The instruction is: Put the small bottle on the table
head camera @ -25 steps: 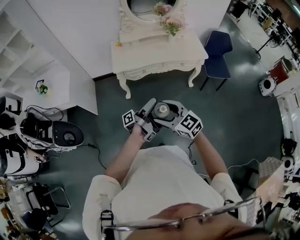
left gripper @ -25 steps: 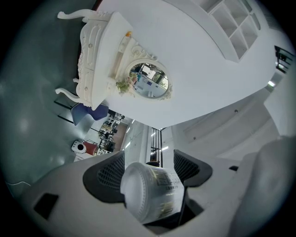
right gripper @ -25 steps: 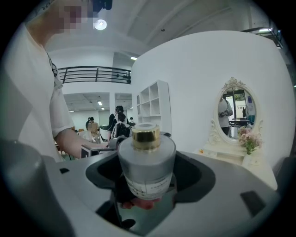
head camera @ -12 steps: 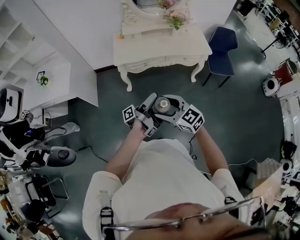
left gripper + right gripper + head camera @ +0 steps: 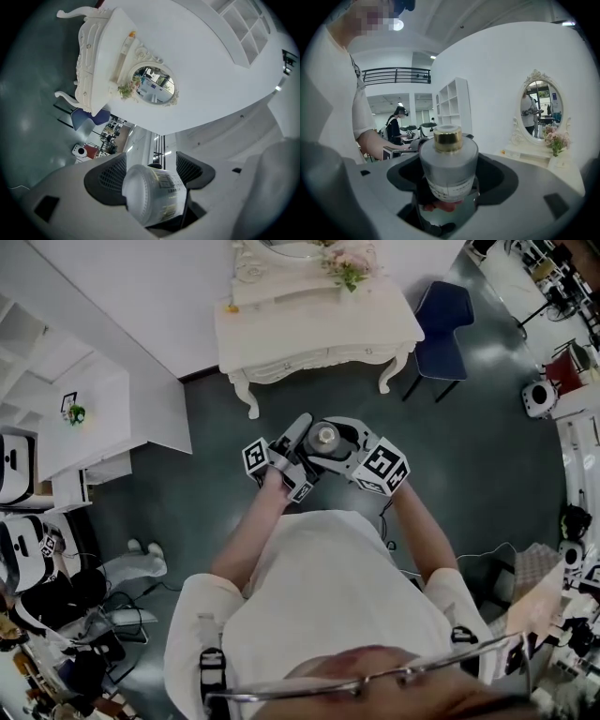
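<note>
**Small bottle in mid-air between both grippers, away from the bench**

In the head view the small bottle [image 5: 325, 437] sits just above the picture's centre with its gold cap facing up. It is over the dark floor [image 5: 487, 456] and in front of the person's chest.

The right hand-held gripper [image 5: 450, 180] is clamped on the bottle, which stands upright between its jaws. The frosted body and printed label face that gripper's camera.

The left hand-held gripper [image 5: 151, 174] is also closed on it. In its view the bottle's round underside points at the camera, wedged between the two dark ribbed pads [image 5: 111, 180].

The white bench [image 5: 319, 329] with carved legs stands at 12 o'clock, well apart from the bottle. Flowers [image 5: 345, 263] rest at its back edge, and a blue chair [image 5: 441, 315] stands beside it at 1 o'clock.
</note>
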`<state>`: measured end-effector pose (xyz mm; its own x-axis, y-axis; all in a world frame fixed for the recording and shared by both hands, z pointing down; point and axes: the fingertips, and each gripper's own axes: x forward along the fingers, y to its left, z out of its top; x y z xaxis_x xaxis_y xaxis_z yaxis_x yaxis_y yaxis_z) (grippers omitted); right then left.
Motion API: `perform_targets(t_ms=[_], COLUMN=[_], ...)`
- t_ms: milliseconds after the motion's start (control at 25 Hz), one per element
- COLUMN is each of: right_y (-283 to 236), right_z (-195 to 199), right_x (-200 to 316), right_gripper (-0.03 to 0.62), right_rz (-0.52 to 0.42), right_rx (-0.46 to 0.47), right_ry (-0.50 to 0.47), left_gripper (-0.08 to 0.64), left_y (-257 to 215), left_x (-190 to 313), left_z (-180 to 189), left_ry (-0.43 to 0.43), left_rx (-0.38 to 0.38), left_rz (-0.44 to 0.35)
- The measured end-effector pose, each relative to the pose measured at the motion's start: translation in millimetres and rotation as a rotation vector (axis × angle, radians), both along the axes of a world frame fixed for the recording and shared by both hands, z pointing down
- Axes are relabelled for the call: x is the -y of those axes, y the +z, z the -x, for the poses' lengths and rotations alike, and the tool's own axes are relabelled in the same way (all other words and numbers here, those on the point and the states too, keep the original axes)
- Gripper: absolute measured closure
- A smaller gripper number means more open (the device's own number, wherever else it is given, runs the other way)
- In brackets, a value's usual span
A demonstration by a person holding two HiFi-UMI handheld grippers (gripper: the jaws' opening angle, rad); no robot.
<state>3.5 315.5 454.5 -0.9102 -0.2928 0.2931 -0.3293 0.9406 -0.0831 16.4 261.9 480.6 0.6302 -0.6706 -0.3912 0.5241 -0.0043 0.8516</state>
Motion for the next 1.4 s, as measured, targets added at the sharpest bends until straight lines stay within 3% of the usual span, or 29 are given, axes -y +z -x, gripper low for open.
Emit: perform_targets(t_ms=[800, 1000, 1400], right_y=[9.1, 9.4, 13.1], right_z=[70.8, 80.1, 73.8], right_x=[159.6, 179.3, 199.8], right_gripper=[0.252, 0.252, 0.252], right_rz=[0.017, 0.005, 0.010], right_rx=[-0.012, -0.008, -0.002], right_ry=[0.179, 0.235, 0.248], left_gripper=[0.236, 0.236, 0.236], left_y=[10.8, 10.6, 15.7], left_x=[155.4, 174.2, 193.9], left_z=[61.0, 68.3, 61.3], left_ry=[0.175, 0.213, 0.220], left_rx=[-0.023, -0.025, -0.038], left_rz=[0.019, 0.017, 0.037])
